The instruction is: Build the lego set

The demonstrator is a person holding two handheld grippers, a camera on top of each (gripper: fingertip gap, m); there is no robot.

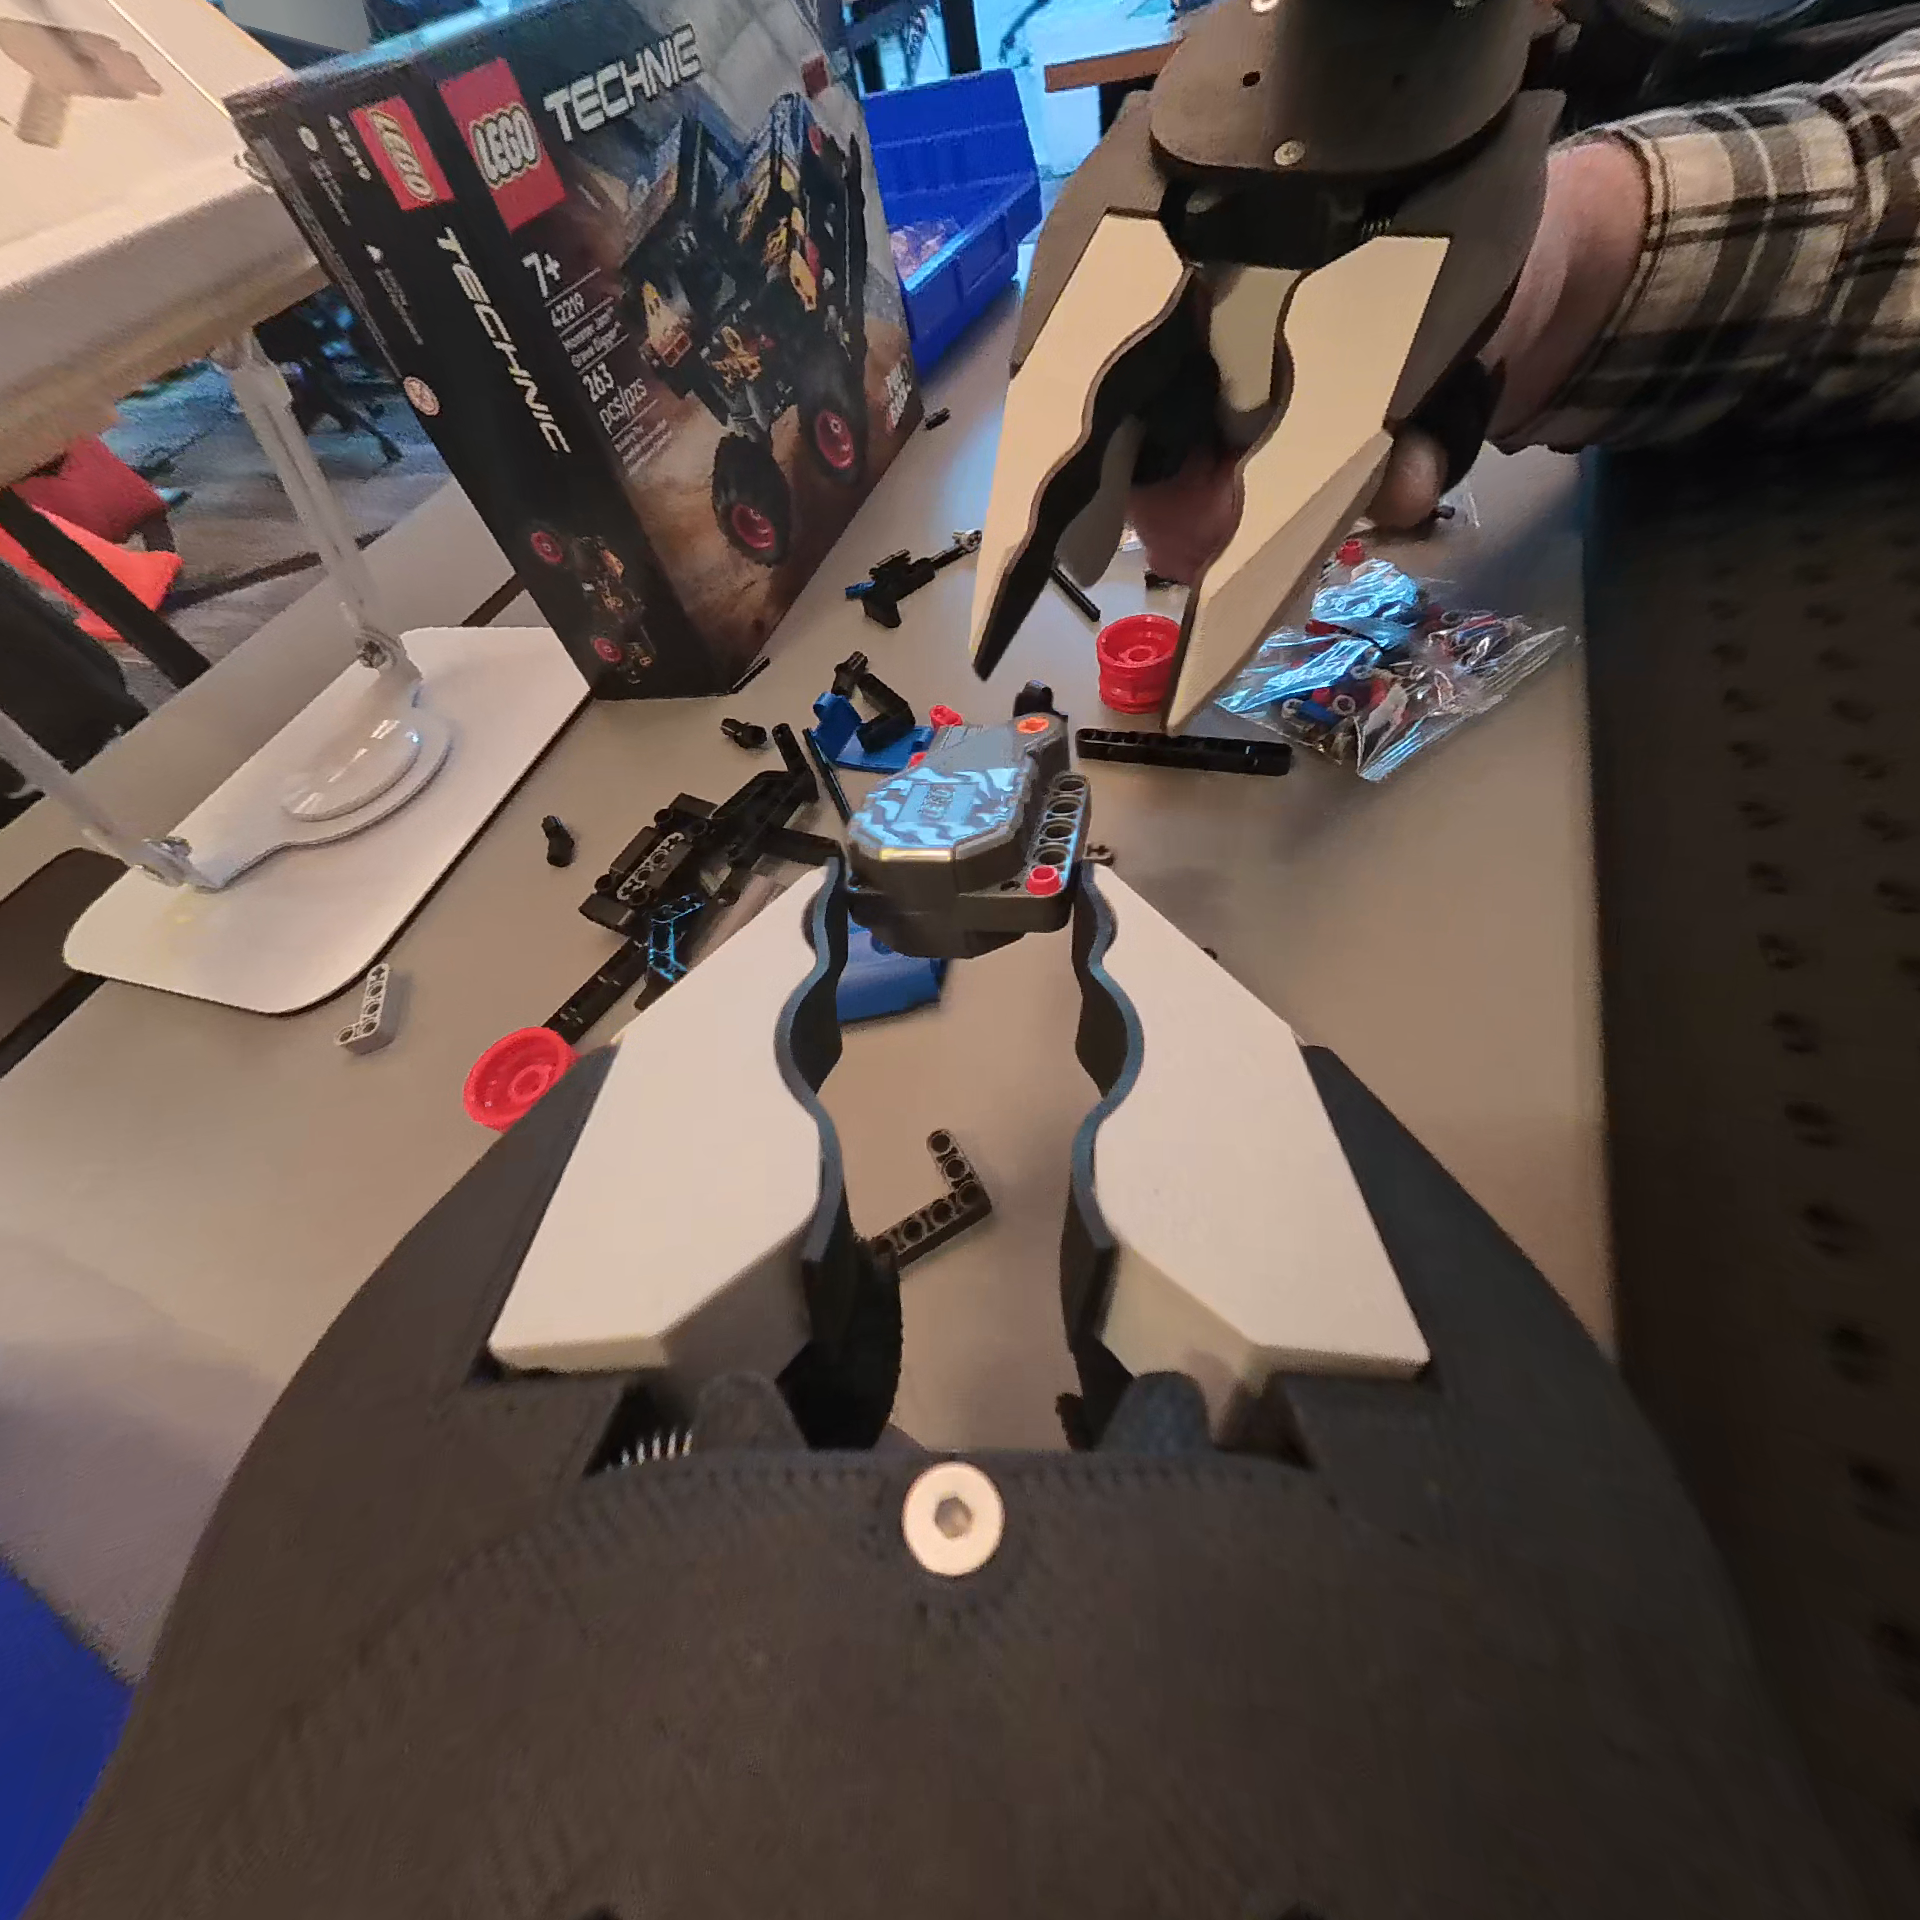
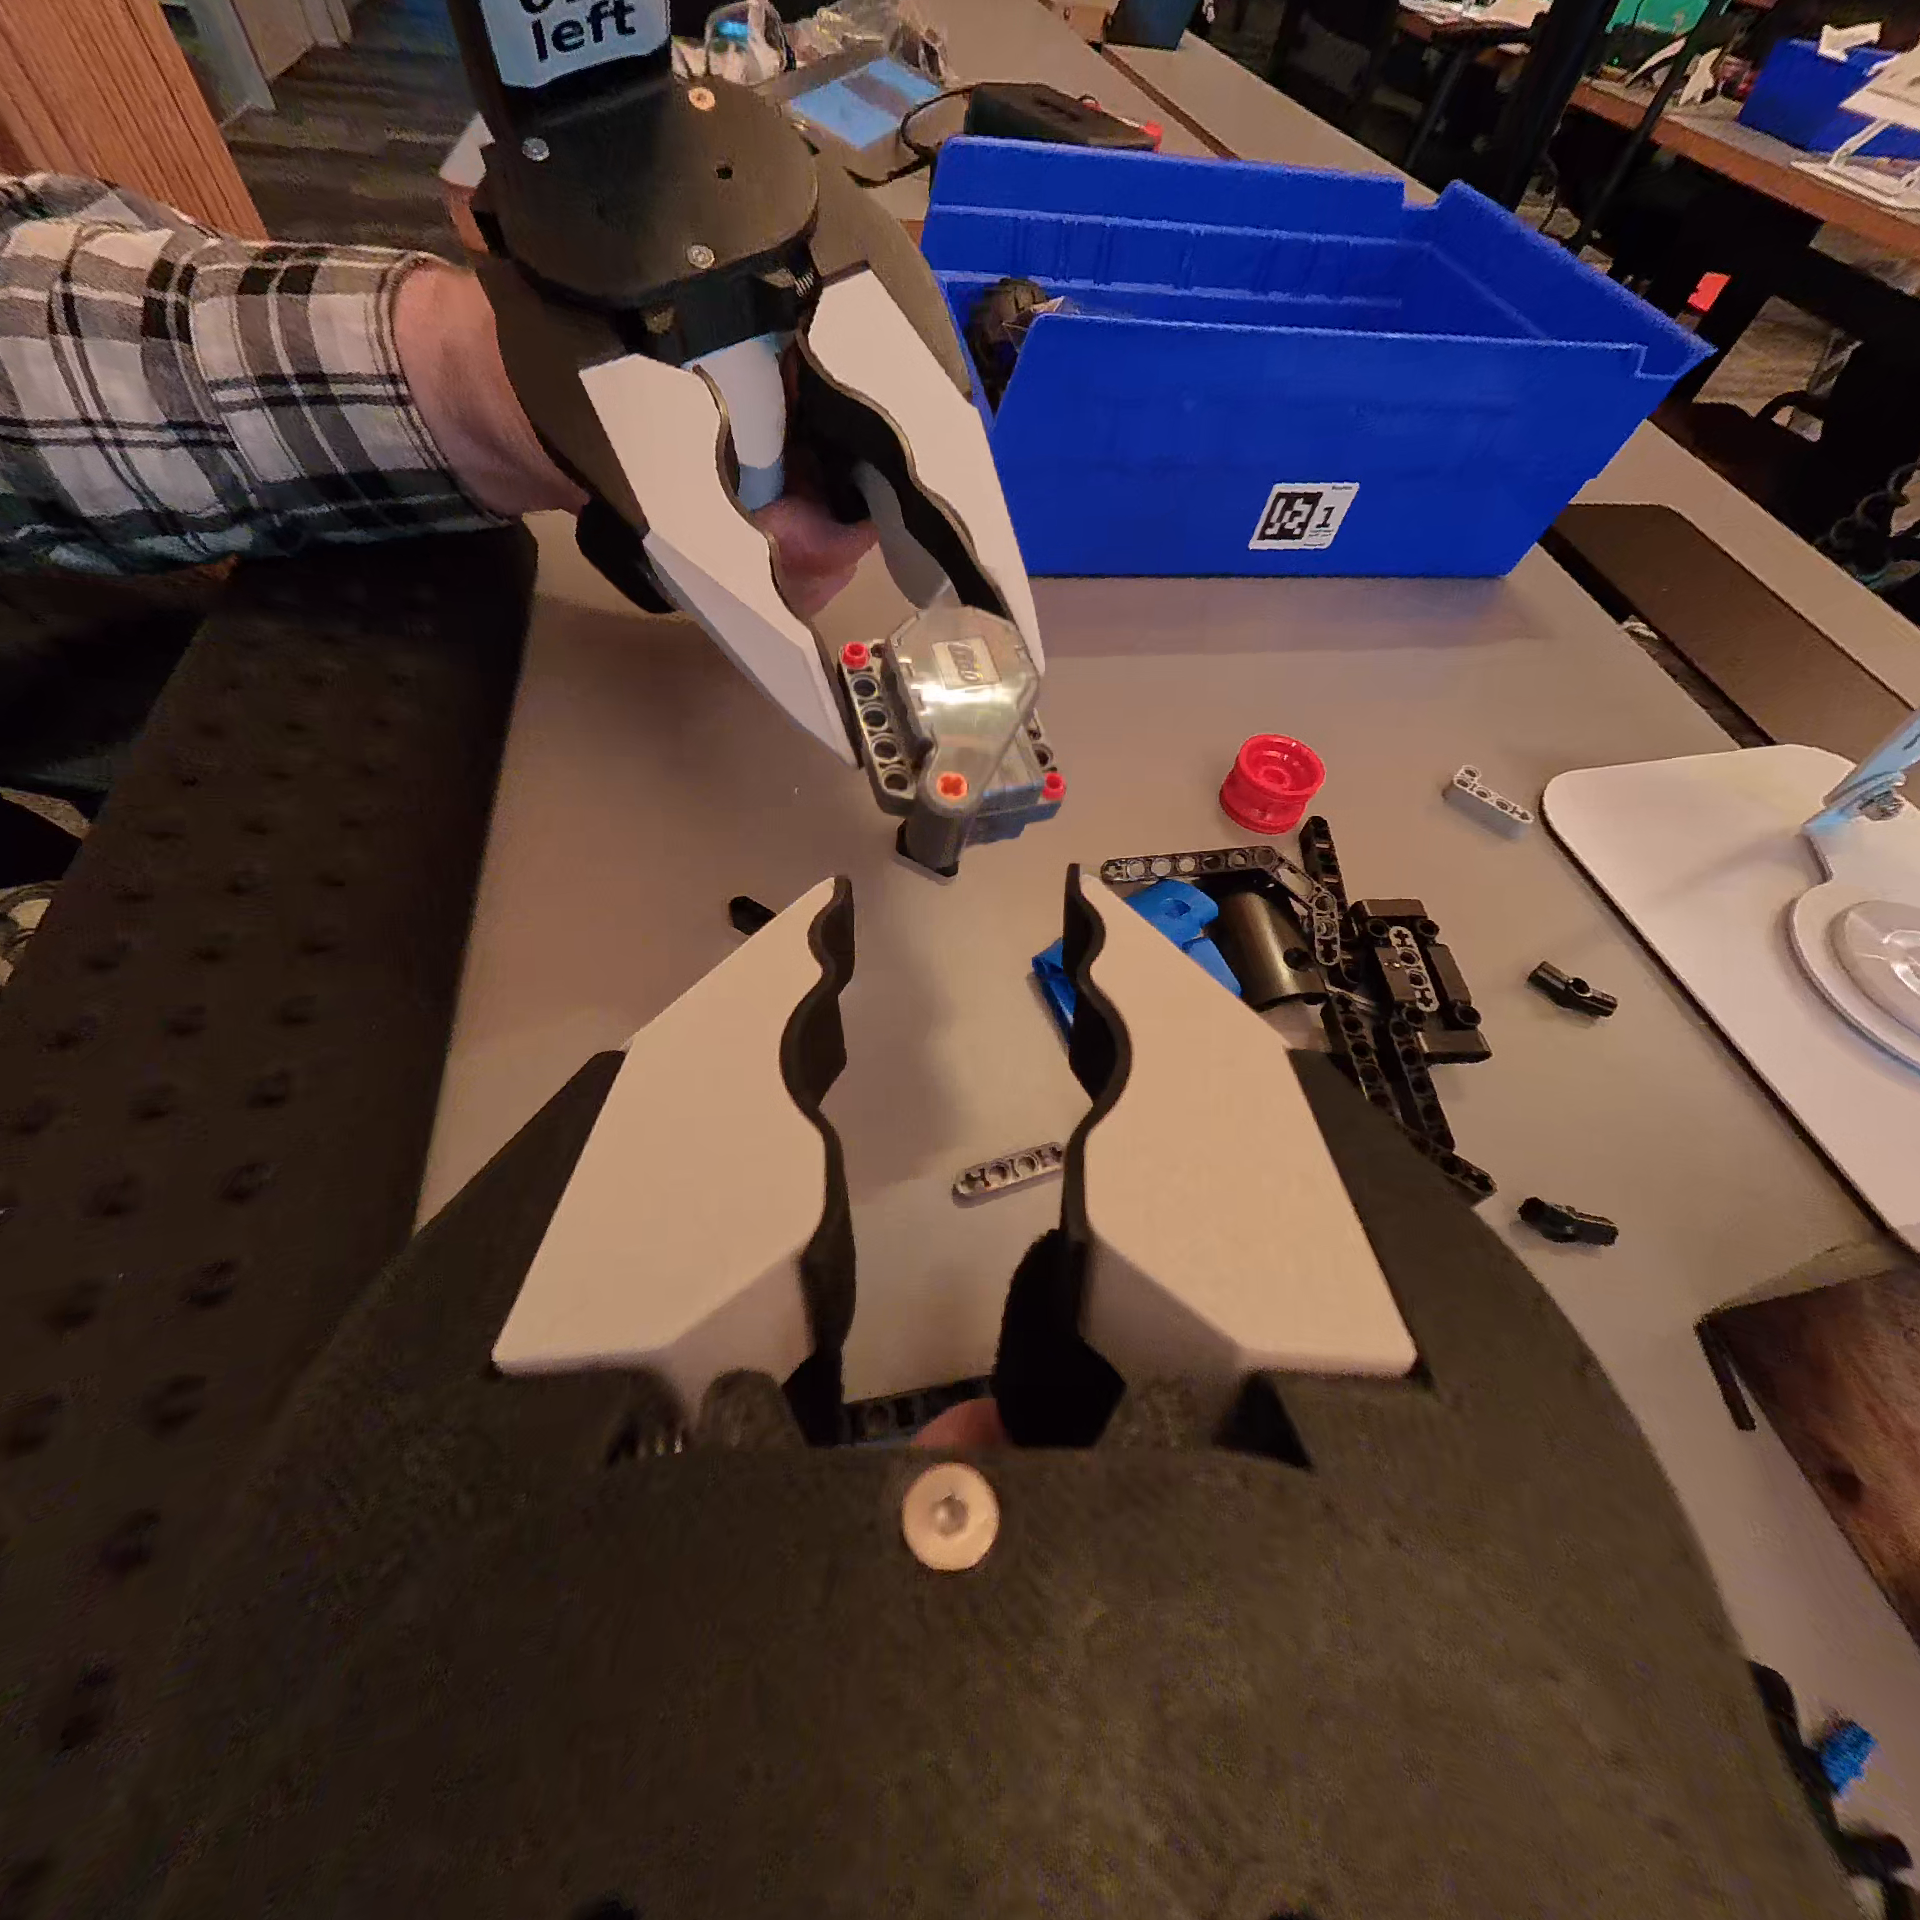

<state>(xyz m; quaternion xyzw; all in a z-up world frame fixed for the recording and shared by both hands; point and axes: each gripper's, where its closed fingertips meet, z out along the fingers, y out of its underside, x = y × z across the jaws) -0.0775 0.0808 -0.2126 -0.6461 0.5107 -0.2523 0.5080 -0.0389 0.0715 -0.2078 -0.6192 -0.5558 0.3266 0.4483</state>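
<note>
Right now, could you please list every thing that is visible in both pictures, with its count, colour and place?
grey motor block: one, grey with red pins, held between the fingers of the left gripper
set box: one, black, standing at the far left of the table
red wheel hubs: two, red, one near the bag, one by the white base
bag of parts: one, clear, with blue and red pieces, far right
black beams and frame pieces: several, black, heap mid-table
blue pieces: a few, in the heap
blue bin: one, far side
white base plate: one, table edge
right gripper: one, open, holding nothing
</note>
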